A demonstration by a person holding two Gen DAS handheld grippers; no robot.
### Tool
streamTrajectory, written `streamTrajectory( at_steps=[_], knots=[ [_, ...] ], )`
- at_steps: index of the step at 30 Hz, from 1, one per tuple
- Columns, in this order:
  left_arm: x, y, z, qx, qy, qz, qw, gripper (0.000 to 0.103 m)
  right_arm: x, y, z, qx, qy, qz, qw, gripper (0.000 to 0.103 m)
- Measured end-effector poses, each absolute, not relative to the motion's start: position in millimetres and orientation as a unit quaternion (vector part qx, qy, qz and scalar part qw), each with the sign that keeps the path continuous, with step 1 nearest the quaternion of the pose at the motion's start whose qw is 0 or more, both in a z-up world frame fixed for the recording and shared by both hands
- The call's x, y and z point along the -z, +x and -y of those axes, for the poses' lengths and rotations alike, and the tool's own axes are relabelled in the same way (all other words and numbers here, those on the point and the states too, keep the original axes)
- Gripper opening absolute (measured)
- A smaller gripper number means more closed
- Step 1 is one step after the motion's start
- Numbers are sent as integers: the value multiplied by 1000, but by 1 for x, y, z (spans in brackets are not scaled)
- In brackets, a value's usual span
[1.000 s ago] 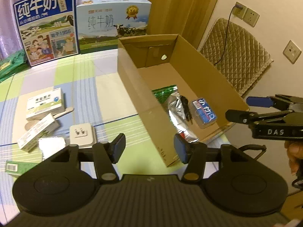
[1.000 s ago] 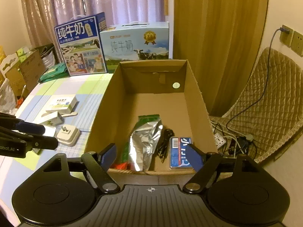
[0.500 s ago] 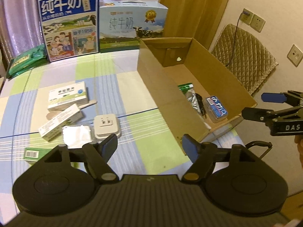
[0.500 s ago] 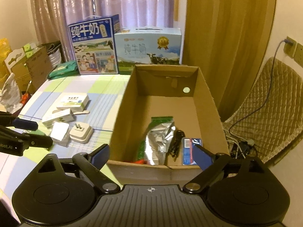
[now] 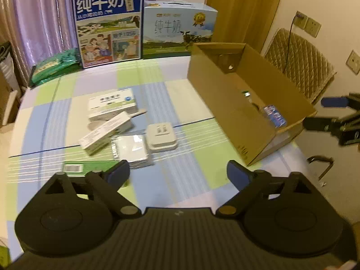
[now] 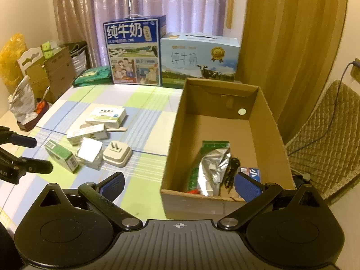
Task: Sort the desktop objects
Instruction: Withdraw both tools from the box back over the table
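Checked tablecloth (image 5: 157, 94) fills mid-frame now both spread, empty grippers, left (image 5: 177, 173) and right (image 6: 178, 185), have drawn back from the carton (image 6: 265, 121) at right, so the boxes (image 5: 112, 103) and plug (image 5: 160, 137) at centre-left come next.

Open tablecloth (image 5: 162, 186) before clustered boxes (image 5: 112, 121)

Left wrist view: looking down and forward over the checked tablecloth (image 5: 157, 186) from its near edge, cardboard box (image 5: 227, 103) to the right. Right wrist view: sitting further right, facing the box (image 6: 171, 155) end-on and closer. Both sharing the box, tablecloth and milk cartons (image 6: 132, 51).
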State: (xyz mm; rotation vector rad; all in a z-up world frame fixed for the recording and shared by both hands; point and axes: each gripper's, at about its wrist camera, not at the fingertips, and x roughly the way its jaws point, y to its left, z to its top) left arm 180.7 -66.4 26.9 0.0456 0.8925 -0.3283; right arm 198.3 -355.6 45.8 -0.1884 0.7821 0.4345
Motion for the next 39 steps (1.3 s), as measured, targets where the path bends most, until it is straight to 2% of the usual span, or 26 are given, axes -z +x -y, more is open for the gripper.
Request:
streamTrajectory(
  at_steps=[8, 17, 39],
  knots=[
    [-20, 164, 19, 140, 58, -432, 889, 100, -42, 193, 335, -224, -97, -379, 893, 101],
    [-2, 144, -19, 131, 115, -441, 881, 100, -35, 186, 304, -254, -111, -379, 883, 101],
    [24, 133, -29, 221, 249, -412, 848, 100, -13, 176, 245, -328, -177, -369, 851, 101]
  ],
)
